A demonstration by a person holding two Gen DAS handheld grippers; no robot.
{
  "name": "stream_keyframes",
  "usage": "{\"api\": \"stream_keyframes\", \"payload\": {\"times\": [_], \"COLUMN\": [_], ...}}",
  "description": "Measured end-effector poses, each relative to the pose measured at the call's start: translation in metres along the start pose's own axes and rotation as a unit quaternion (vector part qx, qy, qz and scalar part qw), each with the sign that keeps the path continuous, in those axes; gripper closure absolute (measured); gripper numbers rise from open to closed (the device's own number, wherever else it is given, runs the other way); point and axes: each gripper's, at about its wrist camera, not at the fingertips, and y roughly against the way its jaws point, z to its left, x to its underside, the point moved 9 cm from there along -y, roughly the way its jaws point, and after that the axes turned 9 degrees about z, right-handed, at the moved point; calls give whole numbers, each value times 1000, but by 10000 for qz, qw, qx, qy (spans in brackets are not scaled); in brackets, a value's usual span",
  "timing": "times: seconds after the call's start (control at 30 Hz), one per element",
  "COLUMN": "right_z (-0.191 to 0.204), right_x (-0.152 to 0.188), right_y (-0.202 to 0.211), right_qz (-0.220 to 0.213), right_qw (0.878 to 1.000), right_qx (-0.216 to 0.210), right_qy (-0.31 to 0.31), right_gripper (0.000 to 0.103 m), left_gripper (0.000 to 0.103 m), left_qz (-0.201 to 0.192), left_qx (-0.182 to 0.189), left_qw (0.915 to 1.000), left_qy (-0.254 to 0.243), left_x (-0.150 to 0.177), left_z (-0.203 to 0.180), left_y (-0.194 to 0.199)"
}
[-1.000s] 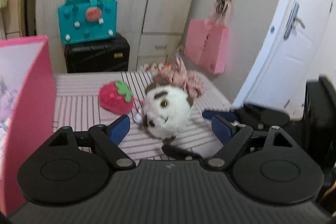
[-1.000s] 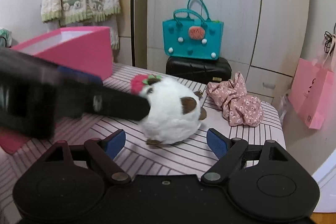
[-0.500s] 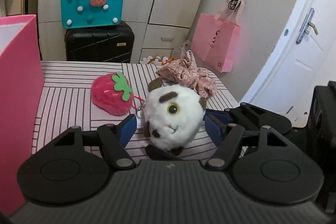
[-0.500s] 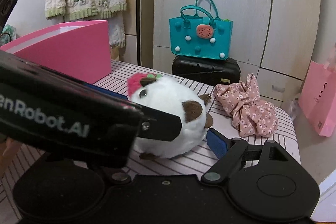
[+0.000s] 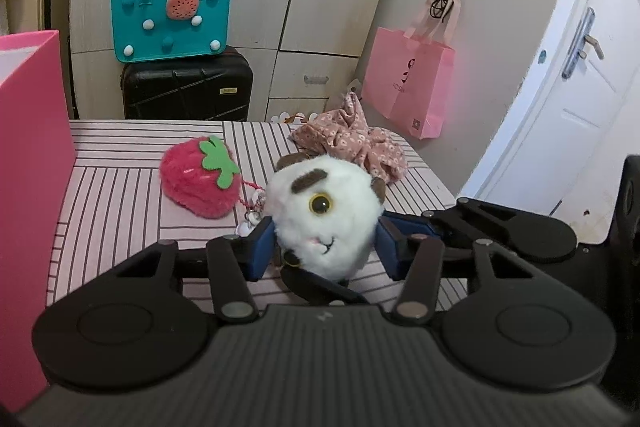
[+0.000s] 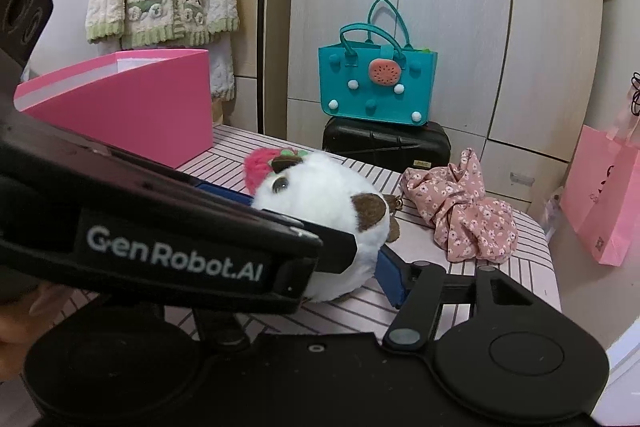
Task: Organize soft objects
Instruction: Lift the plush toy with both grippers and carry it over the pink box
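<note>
We have our left gripper [image 5: 324,241] around the round white plush animal with brown patches and a yellow eye [image 5: 324,219], which sits on the pink-and-brown striped bench [image 5: 112,195]. Its blue fingers [image 5: 260,247] flank the toy on either side, touching the fur or very nearly; we judge them pressed on it, though not squeezed deep. The toy lies straight ahead, between the fingers and close to the gripper body, so the left hand is the one placed for the lift.

Our right gripper [image 6: 390,277] sits just beside the same toy [image 6: 336,211]. Only one of its blue fingers [image 6: 390,277] shows, touching the fur low down; the left gripper's body crosses the view and hides the other, so we cannot tell how wide it stands.

The open bright pink box [image 5: 28,155] stands to the left, and we take it for the likely destination. The fluffy red strawberry plush [image 5: 200,183] and the crumpled pink floral fabric piece [image 5: 352,143] lie beyond the toy.
</note>
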Motion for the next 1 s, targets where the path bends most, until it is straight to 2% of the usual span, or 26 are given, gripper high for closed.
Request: {"api": "stream_keyframes", "payload": {"times": [0.2,0.37,0.6,0.8,1.0], "right_z": [5,14,26,41,52], "right_x": [8,20,30,37,39], "right_y": [14,28,49,61,71], "right_qz": [122,319,529,756,952], "right_qw": [9998,9992,9977,9964,9939], "right_qx": [-3,-18,-163,-106,-236], "right_qy": [-163,-227,-391,-382,-507], "right_gripper": [37,38,38,38,38], "left_gripper": [53,53,55,55,55], "left_qz": [78,331,565,980,1140], "left_qx": [40,285,390,570,679], "left_qw": [9999,9990,9975,9935,9912], "left_qy": [-128,-73,-147,-18,12], "left_x": [7,16,33,47,55], "left_z": [-7,-11,-19,-19,-18], "left_y": [9,19,39,51,67]}}
